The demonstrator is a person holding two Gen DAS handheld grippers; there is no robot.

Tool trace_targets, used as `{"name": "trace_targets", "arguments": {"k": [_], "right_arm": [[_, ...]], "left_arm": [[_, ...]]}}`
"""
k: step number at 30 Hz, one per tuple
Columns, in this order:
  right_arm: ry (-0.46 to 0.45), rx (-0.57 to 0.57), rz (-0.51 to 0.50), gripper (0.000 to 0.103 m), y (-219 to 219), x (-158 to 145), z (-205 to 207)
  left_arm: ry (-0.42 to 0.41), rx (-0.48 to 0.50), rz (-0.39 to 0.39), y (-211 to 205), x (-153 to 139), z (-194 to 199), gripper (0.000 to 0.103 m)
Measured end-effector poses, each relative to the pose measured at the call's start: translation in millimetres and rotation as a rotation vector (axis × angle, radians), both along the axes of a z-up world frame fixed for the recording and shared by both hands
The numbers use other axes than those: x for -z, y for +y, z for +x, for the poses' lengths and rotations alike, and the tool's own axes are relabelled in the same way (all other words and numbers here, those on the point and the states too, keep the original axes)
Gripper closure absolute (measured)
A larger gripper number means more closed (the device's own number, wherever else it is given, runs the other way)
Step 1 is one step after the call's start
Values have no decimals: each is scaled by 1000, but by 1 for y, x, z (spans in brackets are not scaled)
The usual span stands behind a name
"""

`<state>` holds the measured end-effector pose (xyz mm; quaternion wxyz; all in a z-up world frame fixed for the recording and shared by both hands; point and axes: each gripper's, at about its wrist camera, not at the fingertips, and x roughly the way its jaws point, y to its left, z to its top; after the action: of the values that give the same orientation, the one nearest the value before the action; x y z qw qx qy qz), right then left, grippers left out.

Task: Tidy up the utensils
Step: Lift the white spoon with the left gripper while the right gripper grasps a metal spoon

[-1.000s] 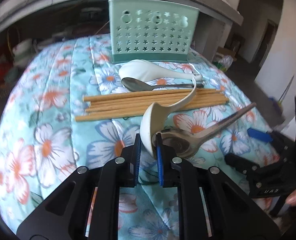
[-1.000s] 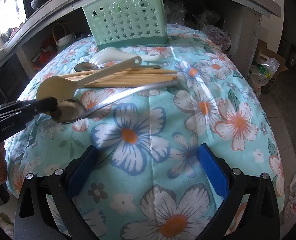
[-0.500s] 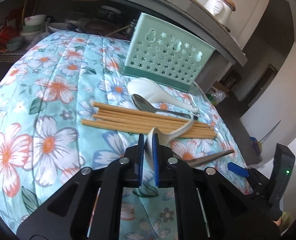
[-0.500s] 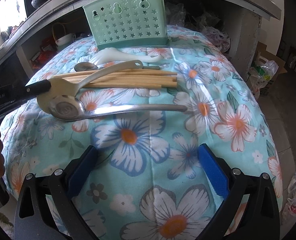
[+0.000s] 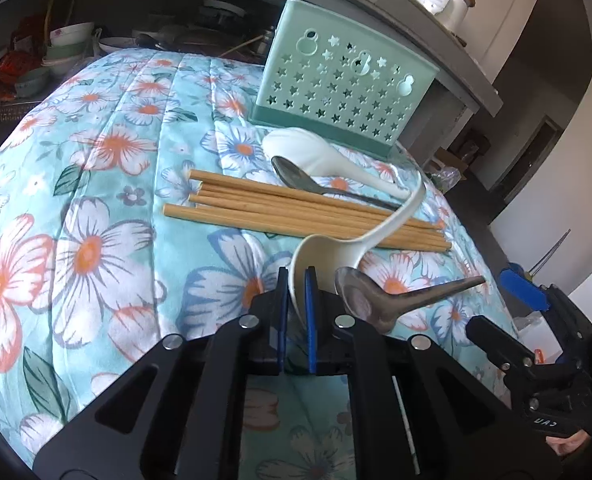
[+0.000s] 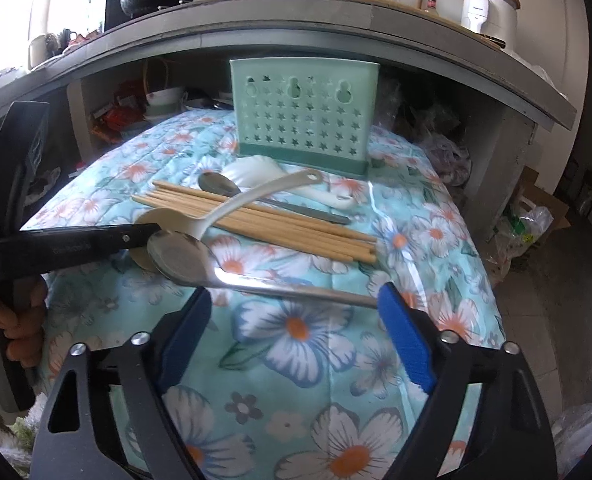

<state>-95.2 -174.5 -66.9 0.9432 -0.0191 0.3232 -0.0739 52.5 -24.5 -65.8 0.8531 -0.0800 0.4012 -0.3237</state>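
Note:
My left gripper (image 5: 296, 276) is shut on the rim of a cream plastic spoon (image 5: 335, 248), whose handle arches over the wooden chopsticks (image 5: 296, 210). A large metal spoon (image 5: 375, 300) leans against that bowl. In the right wrist view its handle (image 6: 296, 290) runs crosswise between my right gripper's (image 6: 296, 300) blue pads (image 6: 403, 332). Those jaws are closing, and I see no pad pressing on it. The left gripper's tip (image 6: 152, 232) sits over the metal bowl. Behind lie a white ceramic spoon (image 5: 315, 152), a small metal spoon (image 5: 299, 180) and the mint utensil holder (image 5: 347, 92).
All of it rests on a floral quilted cloth (image 6: 296, 360) that drops off at the right towards the floor and bags (image 6: 531, 220). A counter (image 6: 335, 28) with pots and bottles overhangs a shelf of bowls (image 5: 64, 52). A person's hand (image 6: 12, 320) grips the left tool.
The left jaws closed tighter on the cream spoon and tilted it up. The metal spoon swung round. The right gripper rose towards its handle and its jaws narrowed.

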Motion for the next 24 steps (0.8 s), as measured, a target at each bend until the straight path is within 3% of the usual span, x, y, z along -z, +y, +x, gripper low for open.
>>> {"name": "trace_targets", "arguments": {"k": [14, 24], "right_arm": [[10, -246, -229, 60, 74, 10, 17], [84, -272, -339, 79, 96, 29, 46]], "left_arm": [[-248, -109, -11, 37, -66, -21, 100], [-286, -192, 18, 61, -82, -21, 100]]}}
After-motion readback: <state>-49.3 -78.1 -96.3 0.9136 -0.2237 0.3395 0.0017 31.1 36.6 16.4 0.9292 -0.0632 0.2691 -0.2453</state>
